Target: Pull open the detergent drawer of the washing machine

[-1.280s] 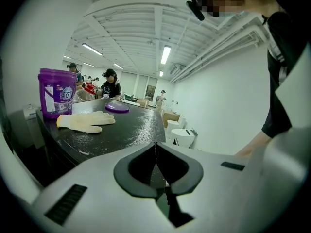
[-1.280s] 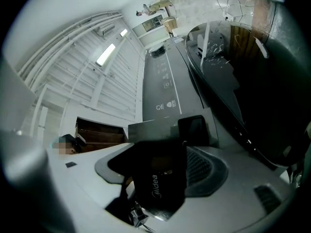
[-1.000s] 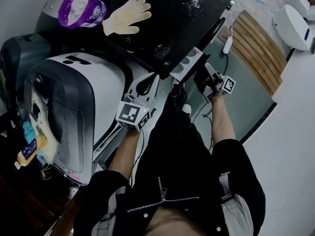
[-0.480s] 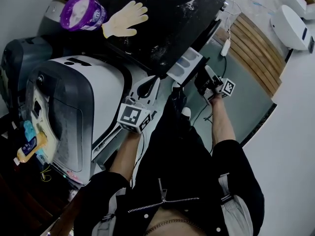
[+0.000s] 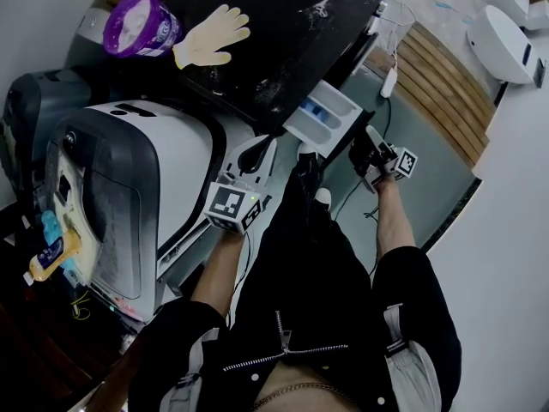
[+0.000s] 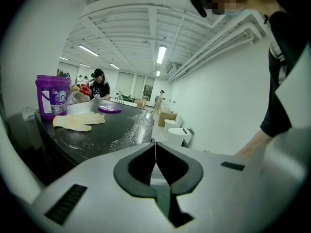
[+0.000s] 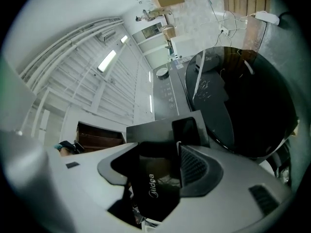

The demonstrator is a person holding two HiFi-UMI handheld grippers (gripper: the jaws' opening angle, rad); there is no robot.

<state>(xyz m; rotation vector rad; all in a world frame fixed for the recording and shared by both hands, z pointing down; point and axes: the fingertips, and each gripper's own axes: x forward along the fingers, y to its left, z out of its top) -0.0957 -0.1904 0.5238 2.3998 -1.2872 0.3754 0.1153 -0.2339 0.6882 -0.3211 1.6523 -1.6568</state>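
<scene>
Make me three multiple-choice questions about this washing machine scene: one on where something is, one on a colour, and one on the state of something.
1. Where does the glove lie?
A. On the washing machine's black top
B. On the floor
C. On the person's lap

2. What colour is the tub beside the glove?
A. Green
B. Purple
C. Orange

3. How does the detergent drawer stand?
A. Shut flush with the front
B. Taken right out and set aside
C. Pulled part way out

Answers:
1. A, since the head view shows the glove flat on the dark top next to the tub.
2. B, since its wall and rim are purple in the head view and the left gripper view.
3. C, since its white compartments stick out from the machine's front, open to view.
</scene>
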